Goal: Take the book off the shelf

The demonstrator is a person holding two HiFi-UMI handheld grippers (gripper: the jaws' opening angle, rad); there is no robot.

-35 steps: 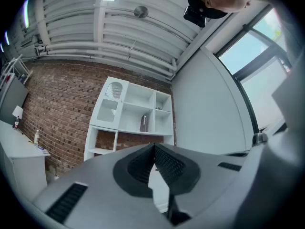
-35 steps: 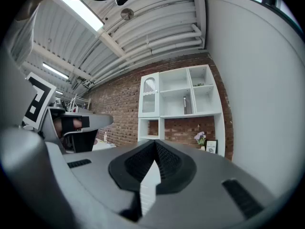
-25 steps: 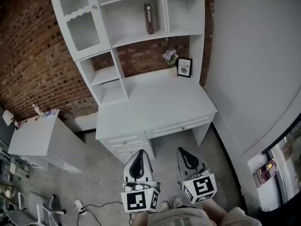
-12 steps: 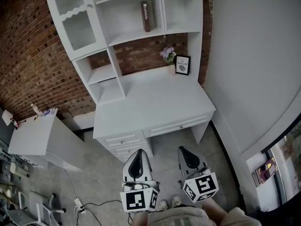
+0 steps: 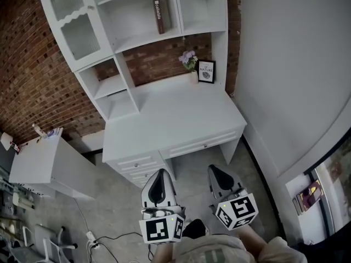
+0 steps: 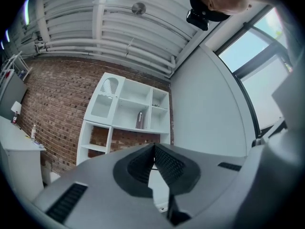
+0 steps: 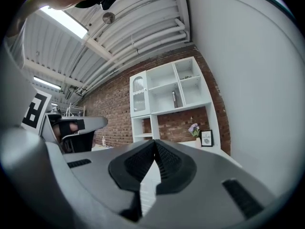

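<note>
A dark brown book (image 5: pixel 158 15) stands upright, alone, in the middle top compartment of the white shelf unit (image 5: pixel 109 43) above the desk; the book (image 6: pixel 140 119) and the book (image 7: pixel 174 99) also show small and far in both gripper views. My left gripper (image 5: pixel 157 178) and right gripper (image 5: pixel 217 175) hang side by side low over the floor, in front of the desk and far from the shelf. Both are shut with nothing between the pads.
The white desk (image 5: pixel 170 122) carries a vase of purple flowers (image 5: pixel 189 61) and a framed picture (image 5: pixel 206 71) at its back right. A lower white cabinet (image 5: pixel 44 163) stands left. A white wall (image 5: pixel 290 75) runs along the right; cables (image 5: pixel 109 240) lie on the floor.
The desk and shelf have slid left and up in the head view as the view shifted. Both grippers keep their places, still shut.
</note>
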